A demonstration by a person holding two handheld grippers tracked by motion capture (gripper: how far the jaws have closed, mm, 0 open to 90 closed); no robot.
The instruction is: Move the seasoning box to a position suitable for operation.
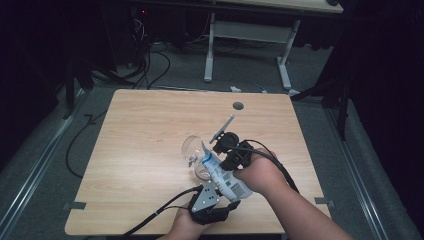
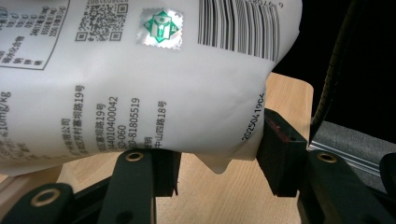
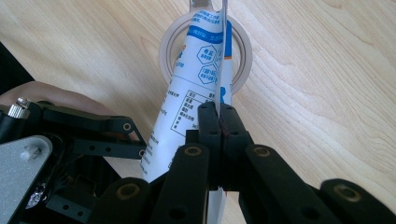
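My left gripper point(image 1: 227, 206) pinches the tail of the white tube point(image 1: 226, 177), so its mouth points into the glass cup point(image 1: 192, 150) on the table point(image 1: 140, 150). My right gripper point(image 3: 219, 116), pressed together on a thin blade point(image 3: 223, 37), flattens the tube to push paste out.

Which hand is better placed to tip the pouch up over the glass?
Left, probably. The left claw grips the white pouch at its wide bottom end, so lifting it would tilt the mouth toward the glass. The right claw is shut on the thin edge seam, better for steadying.
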